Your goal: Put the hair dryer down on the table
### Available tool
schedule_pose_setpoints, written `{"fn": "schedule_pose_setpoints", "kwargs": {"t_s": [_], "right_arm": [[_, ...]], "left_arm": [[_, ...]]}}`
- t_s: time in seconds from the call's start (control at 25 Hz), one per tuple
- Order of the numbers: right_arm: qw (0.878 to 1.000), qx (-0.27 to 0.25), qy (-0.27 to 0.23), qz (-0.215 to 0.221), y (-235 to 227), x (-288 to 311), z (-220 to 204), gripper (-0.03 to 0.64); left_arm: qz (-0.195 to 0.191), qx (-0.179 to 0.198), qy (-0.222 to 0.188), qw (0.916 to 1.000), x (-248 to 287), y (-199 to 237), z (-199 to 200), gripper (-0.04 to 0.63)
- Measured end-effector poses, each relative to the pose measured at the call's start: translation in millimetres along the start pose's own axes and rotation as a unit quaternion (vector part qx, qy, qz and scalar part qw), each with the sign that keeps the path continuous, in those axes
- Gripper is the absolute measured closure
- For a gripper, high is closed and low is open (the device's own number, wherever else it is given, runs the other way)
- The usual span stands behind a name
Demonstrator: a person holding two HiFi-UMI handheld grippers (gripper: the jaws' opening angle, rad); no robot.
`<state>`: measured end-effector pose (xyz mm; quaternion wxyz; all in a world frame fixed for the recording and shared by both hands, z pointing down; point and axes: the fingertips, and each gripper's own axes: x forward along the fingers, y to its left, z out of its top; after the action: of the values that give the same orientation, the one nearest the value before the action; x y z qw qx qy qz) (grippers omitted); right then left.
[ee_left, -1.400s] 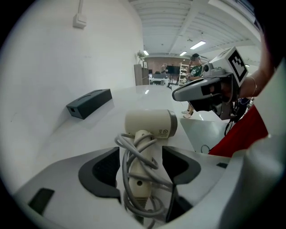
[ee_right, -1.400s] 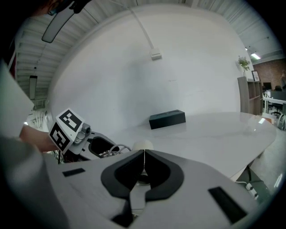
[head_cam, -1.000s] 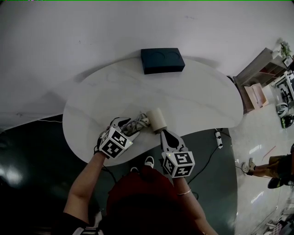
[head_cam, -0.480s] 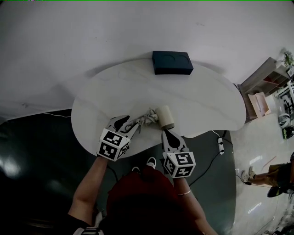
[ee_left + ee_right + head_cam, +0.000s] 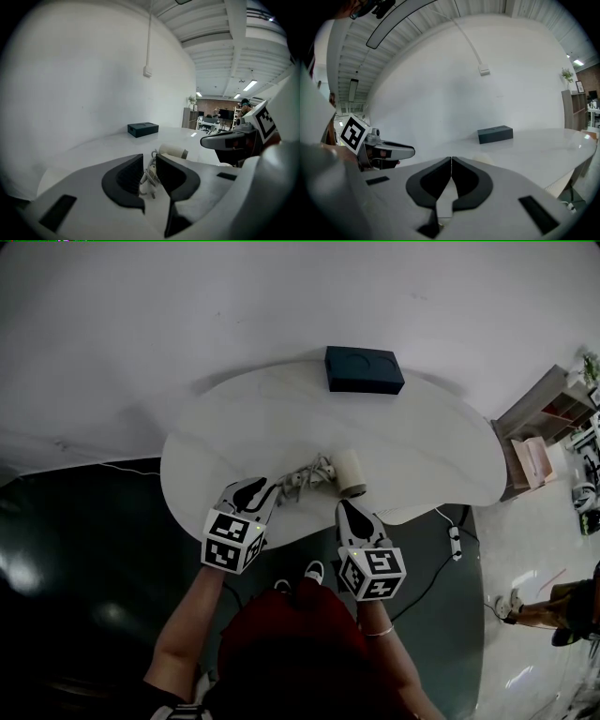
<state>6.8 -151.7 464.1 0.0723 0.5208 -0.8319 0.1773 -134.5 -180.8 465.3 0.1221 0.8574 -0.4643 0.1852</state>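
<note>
The cream hair dryer (image 5: pixel 352 472) lies on its side on the white table (image 5: pixel 422 442), its pale cord (image 5: pixel 305 476) bunched to its left. My left gripper (image 5: pixel 267 491) points at that cord. Its jaws are closing, and in the left gripper view the cord (image 5: pixel 149 176) sits in the narrow gap at the left gripper's (image 5: pixel 149 161) tips, with the hair dryer (image 5: pixel 172 151) just beyond. My right gripper (image 5: pixel 345 505) hovers just short of the dryer at the near table edge. In its own view the right gripper (image 5: pixel 451 161) is shut with nothing held, and it hides the dryer.
A dark box (image 5: pixel 364 369) rests at the table's far edge against the wall, and shows too in the gripper views (image 5: pixel 143 129) (image 5: pixel 495 134). A power strip (image 5: pixel 455 542) and cable lie on the floor to the right. Shelving (image 5: pixel 548 413) stands at the far right.
The left gripper's jaws look narrower around the cord than before. The right gripper has drawn back a little from the dryer. The head camera has shifted, so the table sits more to the right.
</note>
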Motion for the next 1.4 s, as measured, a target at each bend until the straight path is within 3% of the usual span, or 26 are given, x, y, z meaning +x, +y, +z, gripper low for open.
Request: {"fn": "schedule_pose_setpoints", "kwargs": {"t_s": [1.0,1.4], "right_arm": [[0.998,-0.046,-0.027,0.018,48,-27,7,0.601],[0.997,-0.051,-0.042,0.044,64,-31,13,0.601]], "left_arm": [[0.070,-0.064,-0.043,0.9946,-83,9,-22,0.566],[0.096,-0.068,-0.056,0.9915,-102,7,-21,0.566]]}}
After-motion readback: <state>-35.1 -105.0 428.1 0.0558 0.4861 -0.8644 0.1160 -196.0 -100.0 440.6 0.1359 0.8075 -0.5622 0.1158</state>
